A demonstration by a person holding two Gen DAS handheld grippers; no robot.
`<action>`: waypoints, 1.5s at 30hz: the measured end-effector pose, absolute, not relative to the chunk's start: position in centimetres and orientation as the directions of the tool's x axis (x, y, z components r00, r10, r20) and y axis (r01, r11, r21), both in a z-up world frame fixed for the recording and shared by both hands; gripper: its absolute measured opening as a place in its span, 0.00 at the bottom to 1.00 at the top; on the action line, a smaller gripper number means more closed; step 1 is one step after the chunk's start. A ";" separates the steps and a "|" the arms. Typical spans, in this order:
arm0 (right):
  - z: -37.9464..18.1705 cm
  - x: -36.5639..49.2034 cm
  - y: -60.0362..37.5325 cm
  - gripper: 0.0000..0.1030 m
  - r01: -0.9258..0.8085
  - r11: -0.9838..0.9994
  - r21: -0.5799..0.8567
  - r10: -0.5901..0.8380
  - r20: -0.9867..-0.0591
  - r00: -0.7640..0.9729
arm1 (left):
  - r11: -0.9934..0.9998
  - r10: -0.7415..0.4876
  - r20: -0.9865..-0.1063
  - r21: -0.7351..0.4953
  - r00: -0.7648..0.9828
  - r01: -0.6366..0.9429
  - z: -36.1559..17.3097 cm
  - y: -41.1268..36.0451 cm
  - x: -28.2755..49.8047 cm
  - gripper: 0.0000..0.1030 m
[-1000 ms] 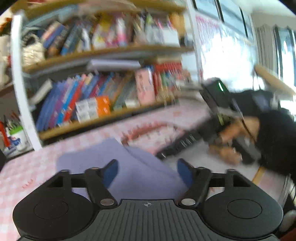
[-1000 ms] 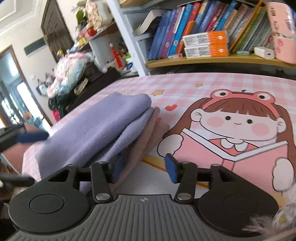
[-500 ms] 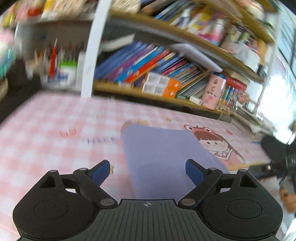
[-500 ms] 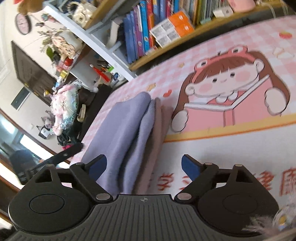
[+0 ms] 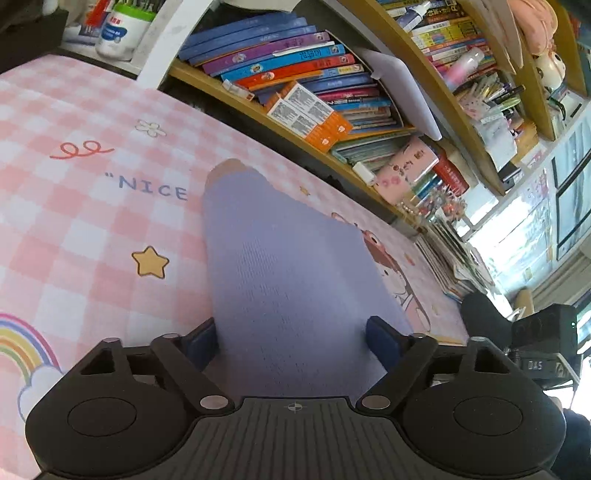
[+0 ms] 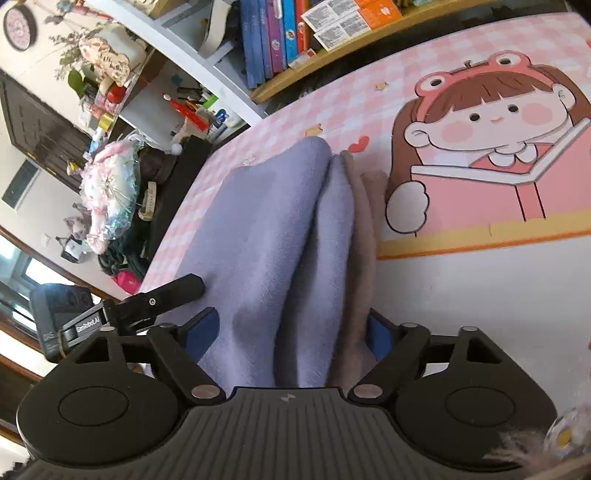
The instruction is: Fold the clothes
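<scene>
A folded lavender cloth (image 5: 280, 266) lies on the pink checked tablecloth (image 5: 74, 221), on top of a tan cloth whose corner (image 5: 225, 168) peeks out at the far end. My left gripper (image 5: 291, 339) straddles the near end of the lavender cloth, jaws closing, with the cloth filling the gap between the pads. From the opposite end, my right gripper (image 6: 288, 332) straddles the same stack, lavender cloth (image 6: 266, 229) and tan cloth (image 6: 364, 229), jaws closing, no visible squeeze. One finger of the left gripper (image 6: 177, 291) rests at the lavender cloth's edge.
A bookshelf (image 5: 314, 92) packed with books runs along the table's far side. A pen cup and bottle (image 5: 118, 29) stand at the shelf's end. Beyond the table's left edge sit a dark cabinet and a wrapped bouquet (image 6: 110, 181). The right gripper's body (image 5: 543, 343) shows past the table's right edge.
The left view swung from facing the other gripper to looking along the cloth, and dropped closer to it. The right gripper rolled, opened wider, and now has the stack between its fingers.
</scene>
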State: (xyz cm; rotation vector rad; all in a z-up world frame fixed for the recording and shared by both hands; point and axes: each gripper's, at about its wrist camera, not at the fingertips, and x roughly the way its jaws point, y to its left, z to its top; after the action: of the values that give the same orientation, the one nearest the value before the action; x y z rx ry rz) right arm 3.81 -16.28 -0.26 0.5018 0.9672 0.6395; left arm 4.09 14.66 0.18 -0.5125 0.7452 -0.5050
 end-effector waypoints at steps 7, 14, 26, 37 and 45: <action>1.6 0.2 -16.7 0.31 -0.395 0.769 0.502 0.639 -0.595 0.488 | 0.787 -0.597 -0.504 -0.519 0.624 0.333 2.2 12.4 1.8 0.69; 2.1 -3.0 -20.2 0.31 -0.371 0.806 0.460 0.591 -0.613 0.524 | 0.745 -0.661 -0.512 -0.538 0.549 0.395 2.1 9.7 1.1 0.68; 0.7 -2.7 -21.9 0.53 -0.304 0.772 0.559 0.628 -0.591 0.507 | 0.725 -0.681 -0.518 -0.580 0.518 0.372 1.3 10.3 1.0 0.71; 0.1 -2.2 -22.1 0.55 -0.286 0.756 0.589 0.643 -0.584 0.496 | 0.716 -0.688 -0.510 -0.592 0.516 0.370 1.1 10.4 1.1 0.72; 0.0 -2.1 -22.1 0.55 -0.283 0.751 0.597 0.648 -0.582 0.492 | 0.714 -0.690 -0.509 -0.596 0.514 0.368 1.1 10.4 1.2 0.72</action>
State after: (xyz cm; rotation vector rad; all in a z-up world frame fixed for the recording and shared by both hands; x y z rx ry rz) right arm -2.08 -22.14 0.01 0.4597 0.8898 0.5890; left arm 1.16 10.36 1.10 -0.4469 0.8029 -0.6614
